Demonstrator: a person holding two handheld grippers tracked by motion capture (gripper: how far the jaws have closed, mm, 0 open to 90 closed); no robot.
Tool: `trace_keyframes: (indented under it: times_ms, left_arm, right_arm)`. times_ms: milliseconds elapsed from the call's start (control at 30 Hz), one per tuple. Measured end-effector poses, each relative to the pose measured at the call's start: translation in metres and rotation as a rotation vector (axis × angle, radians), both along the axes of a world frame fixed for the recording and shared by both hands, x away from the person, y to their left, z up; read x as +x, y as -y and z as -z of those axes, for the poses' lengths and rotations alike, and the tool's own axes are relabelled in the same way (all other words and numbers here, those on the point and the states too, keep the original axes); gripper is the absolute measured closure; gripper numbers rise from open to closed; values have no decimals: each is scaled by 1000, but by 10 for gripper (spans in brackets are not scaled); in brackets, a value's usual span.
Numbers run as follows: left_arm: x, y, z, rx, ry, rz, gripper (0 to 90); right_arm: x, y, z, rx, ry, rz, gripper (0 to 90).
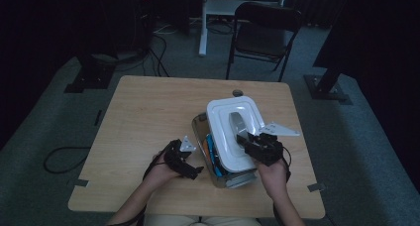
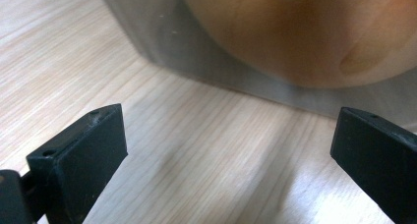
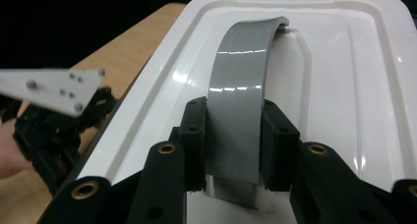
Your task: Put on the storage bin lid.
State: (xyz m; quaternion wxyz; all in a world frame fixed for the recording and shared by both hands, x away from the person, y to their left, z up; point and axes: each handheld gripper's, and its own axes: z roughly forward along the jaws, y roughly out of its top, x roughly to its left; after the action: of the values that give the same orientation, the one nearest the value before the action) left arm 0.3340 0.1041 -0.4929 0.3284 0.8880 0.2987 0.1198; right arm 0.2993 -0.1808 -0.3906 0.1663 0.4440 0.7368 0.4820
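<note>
Right claw (image 3: 232, 145) is clamped on the grey handle (image 3: 241, 86) of the white lid (image 1: 233, 132), one pad on each side of the strap, a firm pinch. In the high view the lid sits tilted over the metal container (image 1: 218, 171), shifted toward the right so the container's left side is uncovered, with something blue and orange (image 1: 210, 149) showing inside there; in this dim light I can't quite make out what those contents are. The container stands on the right half of the wooden tabletop (image 1: 148, 117), close to the person's edge.

Left claw (image 1: 190, 169) is low on the tabletop just beside the container's left wall, with the hand (image 1: 161, 174) behind it. Its own view has both black jaws spread wide, nothing between them but bare wood grain, and the shiny metal wall (image 2: 221, 62) straight ahead, with a blurred orange patch across its upper part.

Beyond the tabletop, a dark folding chair (image 1: 265, 35) stands on the grey floor.
</note>
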Motion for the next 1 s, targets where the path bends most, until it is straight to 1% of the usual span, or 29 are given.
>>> trace_keyframes:
  times_ms: [100, 133, 167, 233, 333, 467, 600, 733, 833, 933, 1000]
  left_arm:
    - [-1, -4, -1, 3, 1, -8, 11]
    - [-1, -4, -1, 3, 1, -8, 12]
    - [-2, -7, -1, 4, 6, -15, 11]
    - [-3, -10, -1, 3, 8, -20, 11]
    - [-4, -14, -1, 3, 6, -29, 12]
    - [-4, -18, 0, 0, 3, -41, 12]
    - [-4, -20, -1, -6, 5, -47, 12]
    - [-5, -20, 0, -3, 4, -46, 12]
    - [-5, -19, 1, -2, -2, -41, 12]
    - [-5, -19, 1, -5, -5, -40, 12]
    - [-5, -19, 2, -6, -6, -45, 12]
  right_arm:
    - [0, -9, 3, -7, -17, -20, 682]
    - [0, -9, 3, -7, -17, -20, 682]
    - [0, -13, 3, -7, -21, -35, 682]
    - [-1, -17, 2, -13, -25, -40, 682]
    - [-1, -24, 2, -25, -41, -60, 682]
    - [-2, -33, 3, -58, -44, -78, 682]
    - [-1, -34, 3, -64, -53, -84, 681]
    - [-3, -34, 3, -63, -60, -87, 681]
    - [-4, -33, 6, -67, -67, -90, 682]
    - [-3, -32, 10, -60, -76, -95, 682]
    - [-3, -34, 11, -73, -79, -95, 682]
